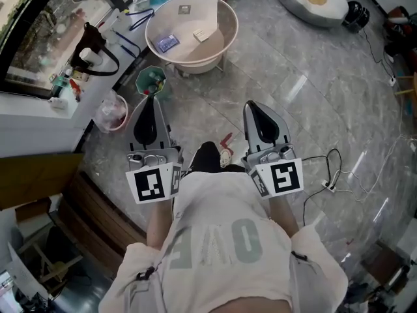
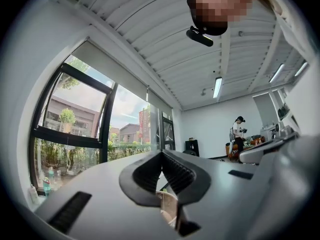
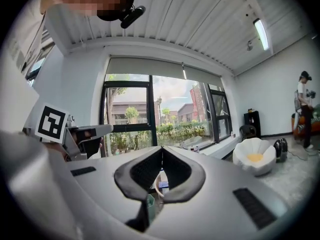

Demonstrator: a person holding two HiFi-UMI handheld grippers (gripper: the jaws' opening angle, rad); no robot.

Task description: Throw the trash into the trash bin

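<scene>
My left gripper (image 1: 151, 103) and right gripper (image 1: 256, 107) are held side by side at waist height, pointing level over the floor. Both are shut with nothing in them; the ribbed pads meet at the tips in the left gripper view (image 2: 161, 153) and the right gripper view (image 3: 161, 149). A small green trash bin (image 1: 153, 81) stands on the floor just ahead of the left gripper. A red and white piece of trash (image 1: 225, 150) lies on the floor between the grippers, beside a black shoe (image 1: 207, 156). A blue packet (image 1: 167, 42) and a pale card (image 1: 201, 35) lie on the round white table (image 1: 225, 18).
A pink bag-lined bin (image 1: 112, 111) stands left of the green one, by a cluttered windowsill (image 1: 78, 64). A white beanbag seat (image 1: 313, 2) is at the far right. Cables and a power strip (image 1: 331, 184) lie on the floor to my right. Another person (image 2: 239, 134) stands across the room.
</scene>
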